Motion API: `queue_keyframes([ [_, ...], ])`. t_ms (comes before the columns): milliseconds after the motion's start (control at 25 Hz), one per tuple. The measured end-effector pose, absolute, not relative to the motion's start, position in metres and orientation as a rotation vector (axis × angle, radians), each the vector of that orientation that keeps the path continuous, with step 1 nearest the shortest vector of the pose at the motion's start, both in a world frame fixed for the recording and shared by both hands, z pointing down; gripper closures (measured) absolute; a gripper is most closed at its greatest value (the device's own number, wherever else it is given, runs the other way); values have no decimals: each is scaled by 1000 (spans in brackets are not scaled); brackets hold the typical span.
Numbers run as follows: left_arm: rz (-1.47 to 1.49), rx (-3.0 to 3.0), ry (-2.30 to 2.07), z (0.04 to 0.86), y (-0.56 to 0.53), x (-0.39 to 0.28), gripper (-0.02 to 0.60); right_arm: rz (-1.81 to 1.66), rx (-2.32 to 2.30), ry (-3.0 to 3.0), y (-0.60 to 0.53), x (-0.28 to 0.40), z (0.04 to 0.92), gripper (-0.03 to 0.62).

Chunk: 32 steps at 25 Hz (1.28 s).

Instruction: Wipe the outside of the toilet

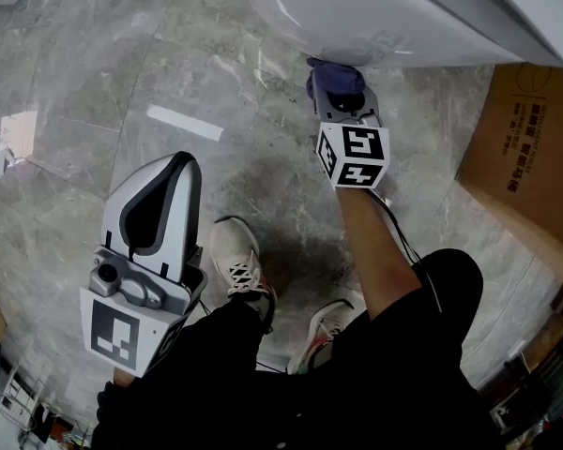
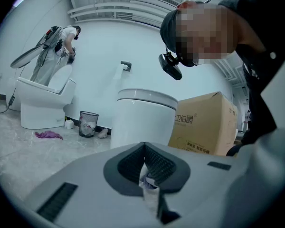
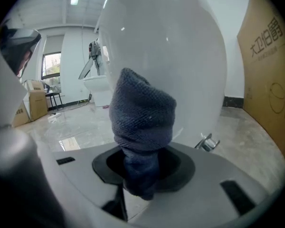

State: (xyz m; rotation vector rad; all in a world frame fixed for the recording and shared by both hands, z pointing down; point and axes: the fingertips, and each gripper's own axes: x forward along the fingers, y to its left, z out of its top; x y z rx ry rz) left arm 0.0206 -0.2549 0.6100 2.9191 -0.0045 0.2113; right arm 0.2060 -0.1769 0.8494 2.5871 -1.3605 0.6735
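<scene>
Wiping judged in progress: cloth (image 3: 142,113) is clamped in right gripper (image 3: 141,172) & pressed on toilet (image 3: 185,46) bowl's lower front. Left gripper (image 2: 146,170) is held aside, jaws closed, empty. Most of exterior prob. left.

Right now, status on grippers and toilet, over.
Right gripper shut on cloth, low at toilet. Left gripper shut, idle. Cardboard box beside toilet, not in the way.
</scene>
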Motion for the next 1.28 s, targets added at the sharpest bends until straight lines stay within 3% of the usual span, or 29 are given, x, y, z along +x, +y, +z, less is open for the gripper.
queue_keyframes([
  [840,227,2925,-16,608,-255,15,571,892,2469,-1362,-184,210,900,473],
  [1280,121,2953,-12,584,-239,16,571,800,2488,-1374,-143,180,839,473],
])
